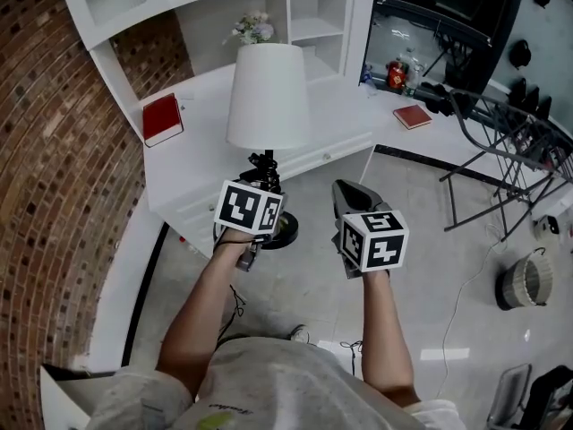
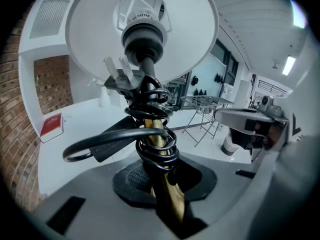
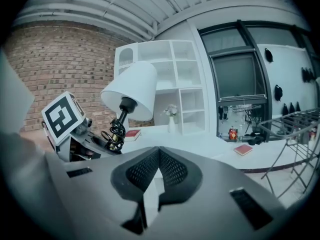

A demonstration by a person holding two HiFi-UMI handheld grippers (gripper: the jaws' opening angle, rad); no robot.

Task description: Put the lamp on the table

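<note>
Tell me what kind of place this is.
Likely a home study or living room: a white corner desk with built-in shelves, a brick wall beside it, and a folding drying rack.

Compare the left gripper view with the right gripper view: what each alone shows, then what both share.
Left only: the lampshade's inside, and the brass stem clamped in the left hand-held gripper. Right only: that gripper's marker cube, and the right hand-held gripper's closed, empty jaws. Both: the coiled cord, a red book, the drying rack.
</note>
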